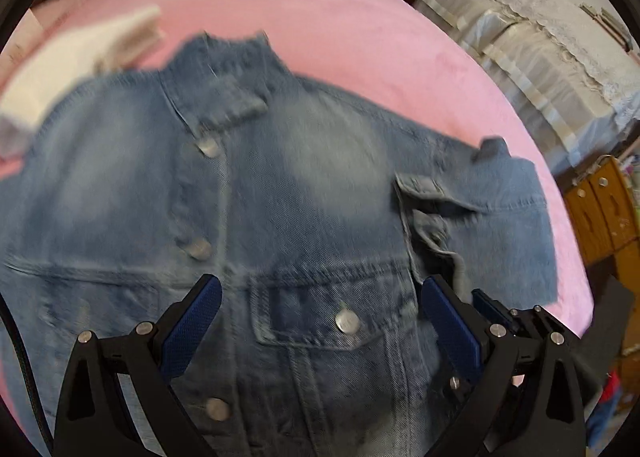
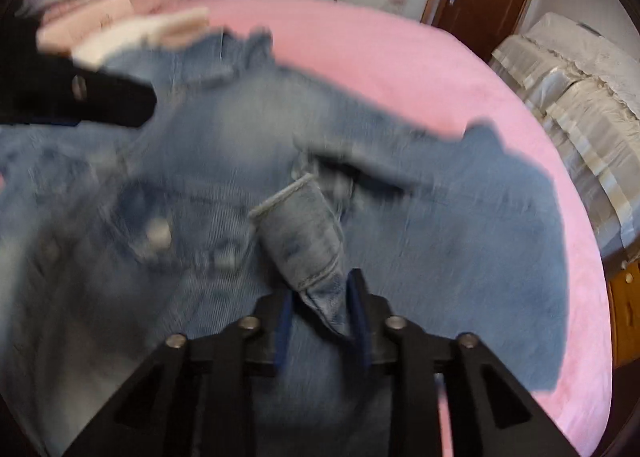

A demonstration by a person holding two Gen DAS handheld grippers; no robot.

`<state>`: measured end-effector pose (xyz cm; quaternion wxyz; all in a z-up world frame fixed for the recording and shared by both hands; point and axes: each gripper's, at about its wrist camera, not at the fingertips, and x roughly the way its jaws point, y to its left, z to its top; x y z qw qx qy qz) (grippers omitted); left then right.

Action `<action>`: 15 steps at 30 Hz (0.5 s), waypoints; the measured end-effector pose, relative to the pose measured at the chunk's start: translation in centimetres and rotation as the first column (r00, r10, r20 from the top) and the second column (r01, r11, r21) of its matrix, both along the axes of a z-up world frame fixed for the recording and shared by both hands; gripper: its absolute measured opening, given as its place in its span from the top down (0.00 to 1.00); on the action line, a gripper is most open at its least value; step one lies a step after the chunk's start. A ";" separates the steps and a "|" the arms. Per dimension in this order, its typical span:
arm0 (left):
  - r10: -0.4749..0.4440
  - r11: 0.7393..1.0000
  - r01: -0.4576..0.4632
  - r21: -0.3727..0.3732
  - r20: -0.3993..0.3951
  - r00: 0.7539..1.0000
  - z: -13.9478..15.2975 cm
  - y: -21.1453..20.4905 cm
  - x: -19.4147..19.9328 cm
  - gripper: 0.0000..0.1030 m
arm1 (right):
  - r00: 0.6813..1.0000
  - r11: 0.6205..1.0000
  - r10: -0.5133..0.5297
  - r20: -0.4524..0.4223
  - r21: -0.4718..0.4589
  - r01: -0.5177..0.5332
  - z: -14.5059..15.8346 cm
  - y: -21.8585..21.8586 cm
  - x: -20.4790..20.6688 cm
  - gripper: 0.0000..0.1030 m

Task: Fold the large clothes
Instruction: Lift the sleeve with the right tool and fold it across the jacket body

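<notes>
Denim jacket (image 1: 280, 193) lies front-up, spread on the pink bed (image 1: 360, 37). Over its chest pocket the left gripper (image 1: 320, 321) hovers, jaws wide and empty. Beside that, the right gripper (image 2: 320, 297) pinches the jacket's cuff (image 2: 308, 233).

The left claw (image 1: 320, 321) is built from matte black, angular arms with triangular cut-outs, joined by round silver screws, and each finger carries a deep blue, finely textured pad (image 1: 192, 333). A thin dark cable runs down the left edge of that view. The right claw (image 2: 320, 313) shares the same black frame and silver screw heads, with narrow blue pads edging its inner faces; its black finger with one silver screw also shows blurred in the left wrist's neighbour view.
</notes>
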<state>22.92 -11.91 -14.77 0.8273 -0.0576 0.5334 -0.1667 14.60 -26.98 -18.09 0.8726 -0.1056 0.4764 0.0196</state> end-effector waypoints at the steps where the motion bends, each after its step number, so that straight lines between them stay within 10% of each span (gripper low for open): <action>1: -0.008 1.000 0.007 -0.019 -0.011 1.000 -0.4 -0.2 -0.1 0.03 | 1.000 1.000 -0.001 0.012 0.012 0.001 0.3 -0.5 -0.8 0.63; 4: -0.046 0.993 0.041 -0.115 -0.045 0.998 -1.5 -0.8 0.1 0.10 | 0.998 0.997 -0.021 0.051 0.071 0.017 2.1 -1.3 -3.3 0.44; 10: -0.106 0.953 0.050 -0.298 -0.174 0.979 -4.2 -2.6 1.6 0.39 | 0.990 0.968 -0.130 0.049 0.223 0.116 3.9 -4.8 -5.9 0.43; 15: -0.119 0.922 0.024 -0.387 -0.223 0.968 -6.0 -3.6 2.6 0.41 | 0.977 0.925 -0.211 0.019 0.327 0.193 3.7 -7.0 -7.1 0.43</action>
